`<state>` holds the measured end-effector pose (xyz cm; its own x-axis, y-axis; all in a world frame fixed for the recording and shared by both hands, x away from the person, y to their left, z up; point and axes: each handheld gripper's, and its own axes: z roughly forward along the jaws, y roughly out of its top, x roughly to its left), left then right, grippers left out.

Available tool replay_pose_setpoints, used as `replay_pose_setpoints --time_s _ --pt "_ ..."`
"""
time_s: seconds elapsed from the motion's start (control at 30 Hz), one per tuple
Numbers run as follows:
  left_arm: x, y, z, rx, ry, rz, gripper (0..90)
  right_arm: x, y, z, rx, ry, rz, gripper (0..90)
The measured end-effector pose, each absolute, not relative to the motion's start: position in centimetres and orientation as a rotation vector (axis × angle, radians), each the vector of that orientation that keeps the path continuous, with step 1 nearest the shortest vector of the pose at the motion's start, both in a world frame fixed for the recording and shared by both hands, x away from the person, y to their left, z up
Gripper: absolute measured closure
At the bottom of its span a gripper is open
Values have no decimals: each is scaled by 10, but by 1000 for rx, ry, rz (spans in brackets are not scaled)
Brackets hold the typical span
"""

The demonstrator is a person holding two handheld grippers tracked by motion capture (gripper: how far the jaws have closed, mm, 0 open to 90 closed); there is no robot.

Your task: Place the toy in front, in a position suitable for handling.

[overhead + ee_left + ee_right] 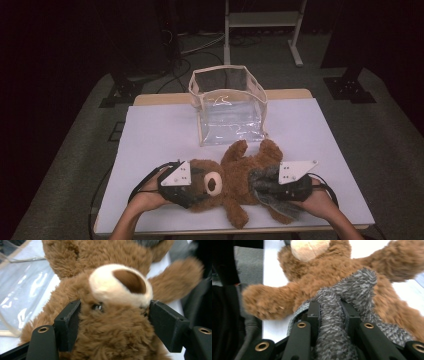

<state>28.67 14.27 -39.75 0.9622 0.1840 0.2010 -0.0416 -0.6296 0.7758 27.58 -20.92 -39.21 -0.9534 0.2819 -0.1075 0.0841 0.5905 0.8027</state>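
While the left tongs [113, 322] clamp the teddy bear's [235, 182] head at lower centre, the right tongs [331, 312] pinch grey fuzzy cloth [352, 290] over its belly; next, probably, pulling the cloth along.

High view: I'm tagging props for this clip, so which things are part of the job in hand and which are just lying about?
In the job:
- teddy bear, head clamped by the left gripper
- grey fuzzy cloth, pinched in the right gripper, lying on the bear
- possibly the clear bag, open just beyond the bear

Lying about:
- white frame on the floor behind the table
- floor cables
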Motion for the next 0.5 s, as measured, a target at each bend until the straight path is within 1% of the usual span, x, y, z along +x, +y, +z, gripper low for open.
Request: replay_pose_setpoints --time_s 0.13,0.4,0.5 --pt "300 139 -396 2217 137 320 298 283 -221 -393 362 2591 1290 722" --pt "317 126 -393 2229 164 280 322 286 -264 -411 569 2572 1248 719" --pt "321 123 -393 2228 183 278 331 282 -273 -404 590 2545 1301 719"
